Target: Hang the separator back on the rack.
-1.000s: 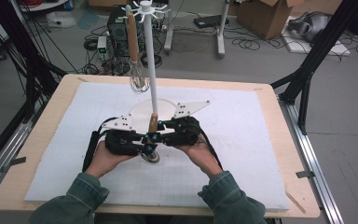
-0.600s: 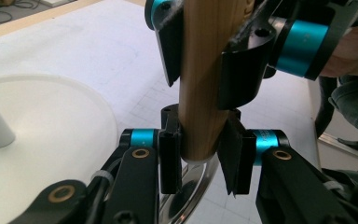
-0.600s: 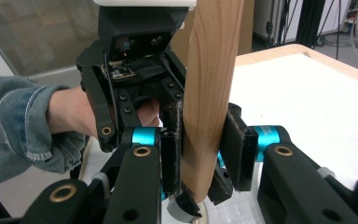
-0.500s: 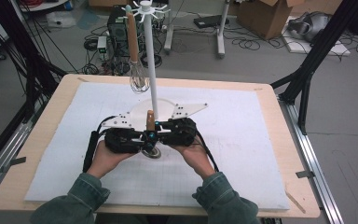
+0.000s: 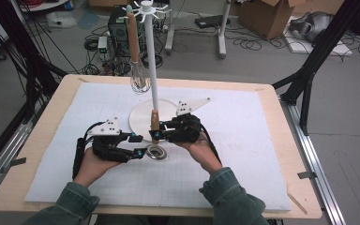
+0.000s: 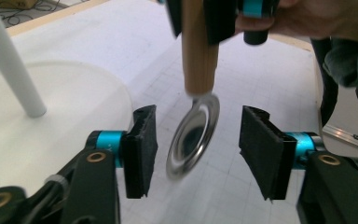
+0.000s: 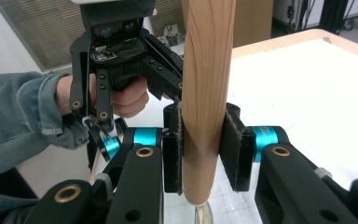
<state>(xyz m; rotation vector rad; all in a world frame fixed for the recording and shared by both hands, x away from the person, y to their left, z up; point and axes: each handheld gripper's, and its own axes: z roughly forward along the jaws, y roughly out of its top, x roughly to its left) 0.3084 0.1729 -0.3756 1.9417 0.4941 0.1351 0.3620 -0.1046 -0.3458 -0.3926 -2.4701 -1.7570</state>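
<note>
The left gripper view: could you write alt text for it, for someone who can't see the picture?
A wooden handle hangs upright from the right gripper at the top, its shiny metal ring dangling between the open black jaws of the left gripper. Behind, at left, a white pole rises from a round white base on the white table mat.

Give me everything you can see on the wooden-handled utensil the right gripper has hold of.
The utensil has a round, light wooden handle with visible grain, standing about upright. The right gripper is shut on the handle near its lower end. Below the wood hangs a shiny metal ring, tilted, just above the white mat. That ring sits between the open jaws of the left gripper, touching neither.
</note>
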